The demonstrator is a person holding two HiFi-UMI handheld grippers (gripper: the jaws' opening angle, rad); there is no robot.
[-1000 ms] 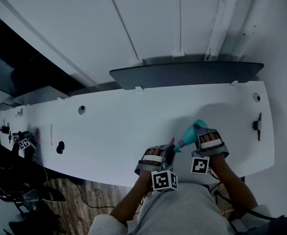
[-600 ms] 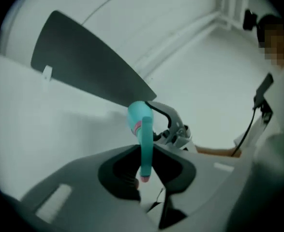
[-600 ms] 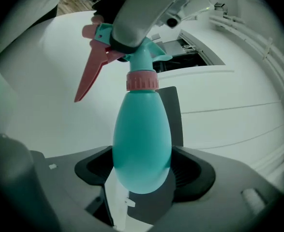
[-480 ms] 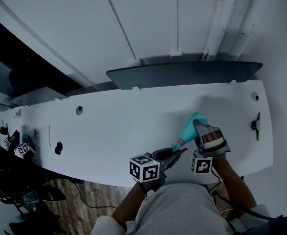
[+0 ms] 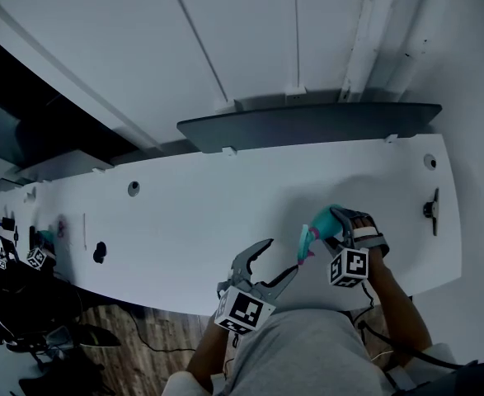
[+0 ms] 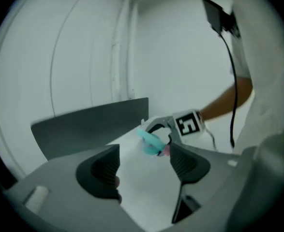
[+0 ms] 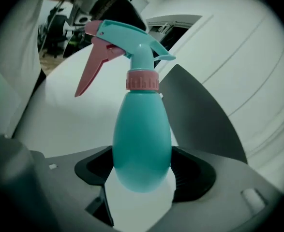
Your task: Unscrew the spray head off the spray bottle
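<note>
My right gripper (image 5: 341, 226) is shut on the body of the teal spray bottle (image 5: 321, 219), which tilts toward my left gripper over the white table (image 5: 184, 213). In the right gripper view the bottle (image 7: 142, 139) stands between the pads, with its pink collar (image 7: 142, 80), teal spray head (image 7: 127, 35) and pink trigger (image 7: 91, 71) still on top. My left gripper (image 5: 279, 258) has just been opening its jaws; they stand open with nothing between them, a little short of the spray head (image 5: 306, 244). In the left gripper view the bottle (image 6: 151, 141) lies beyond the open left gripper (image 6: 144, 166).
A dark grey panel (image 5: 307, 122) stands along the table's far edge against the white wall. A small black fitting (image 5: 434, 210) sits at the table's right end and a black knob (image 5: 100, 252) near its left front. The floor below holds dark equipment (image 5: 27, 304).
The left gripper, closed at the bottle's neck before, has rolled, let go and pulled back toward me with open jaws. The right gripper has turned the bottle a little.
</note>
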